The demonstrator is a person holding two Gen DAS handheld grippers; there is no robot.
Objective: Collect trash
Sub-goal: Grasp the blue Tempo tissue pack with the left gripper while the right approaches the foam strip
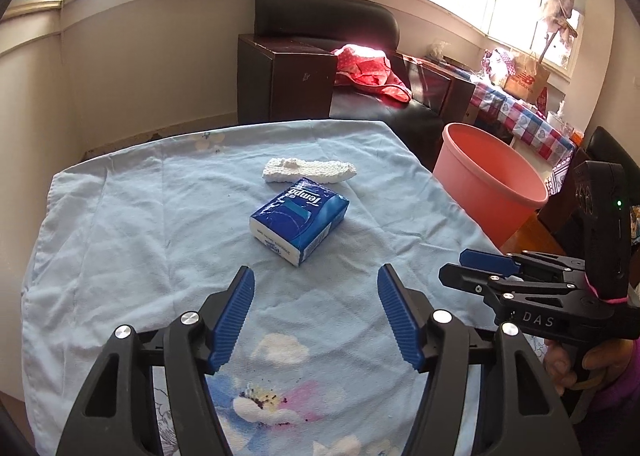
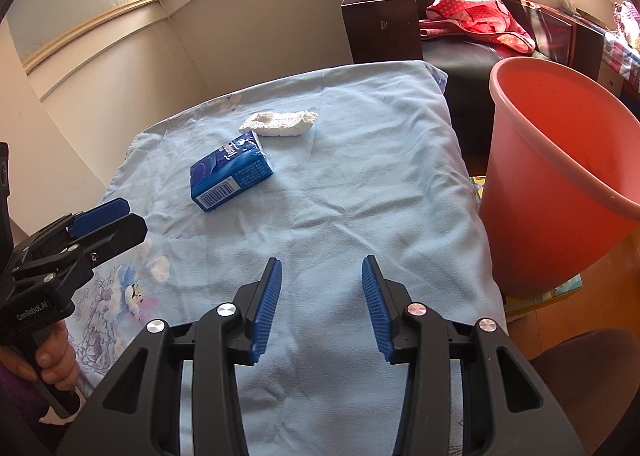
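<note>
Both grippers empty above the cloth; no trash collected yet.

The left gripper (image 1: 316, 276) stands wide open, holding nothing, with the blue tissue pack (image 1: 299, 219) at frame centre just ahead of it. The right gripper (image 2: 322, 268) is likewise parted and empty. The white foam strip (image 1: 309, 170) lies just behind the pack, possibly touching. Recommended: straddle the pack across its narrow sides, close squarely, lift clear of the blue cloth (image 1: 120, 223), then carry to the pink bucket (image 2: 560, 159) at right.

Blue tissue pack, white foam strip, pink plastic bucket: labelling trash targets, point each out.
blue tissue pack (image 1: 298, 221), left wrist view, top face.
white foam strip (image 1: 308, 170), left wrist view, middle.
pink plastic bucket (image 2: 532, 191), right wrist view, outer wall.
</note>
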